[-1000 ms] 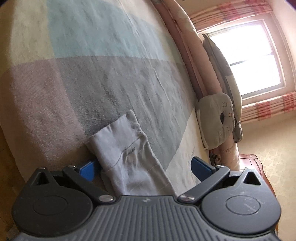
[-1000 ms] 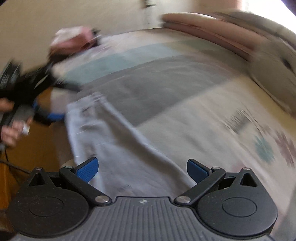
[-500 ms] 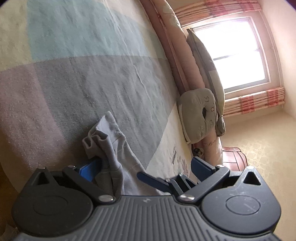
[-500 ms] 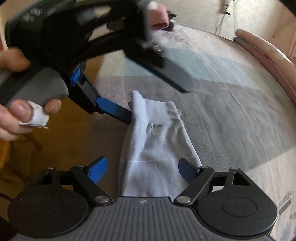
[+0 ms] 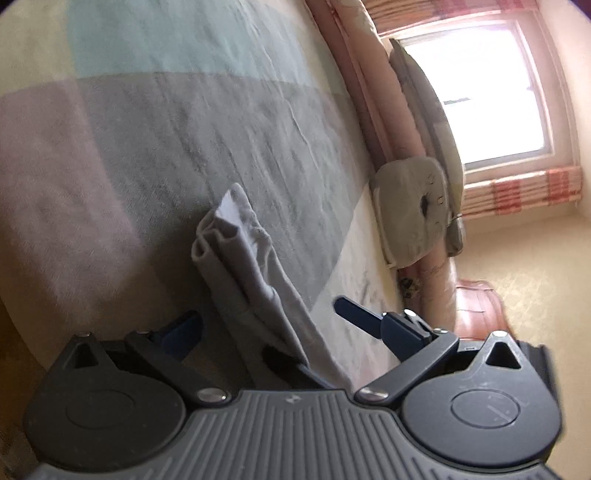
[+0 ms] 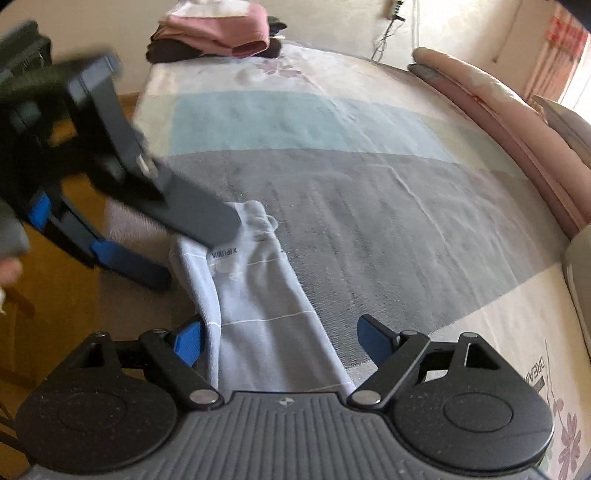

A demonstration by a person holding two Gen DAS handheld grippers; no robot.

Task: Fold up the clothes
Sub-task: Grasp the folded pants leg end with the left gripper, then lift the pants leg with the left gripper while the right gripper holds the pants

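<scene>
In the left wrist view, the pale grey garment (image 5: 255, 288) lies on the grey band of the bedspread (image 5: 184, 147), its far end bunched into upright folds. The left gripper (image 5: 275, 323) straddles it with jaws wide — the left pad sits just beside the cloth, the right one well clear — though the garment's near end is cut off behind the gripper body. Beyond the garment, a grey cushion (image 5: 410, 206) leans by the bright window (image 5: 491, 92), whose panes are washed out.

In the right wrist view, the garment (image 6: 258, 310) runs between the fingers of the right gripper (image 6: 284, 339), which stand wide apart, pressing nothing. The left gripper (image 6: 166, 236), blurred, reaches in over the garment's far end — whether it touches cloth is unclear. Folded pink clothes (image 6: 221, 29) sit far past the garment.
</scene>
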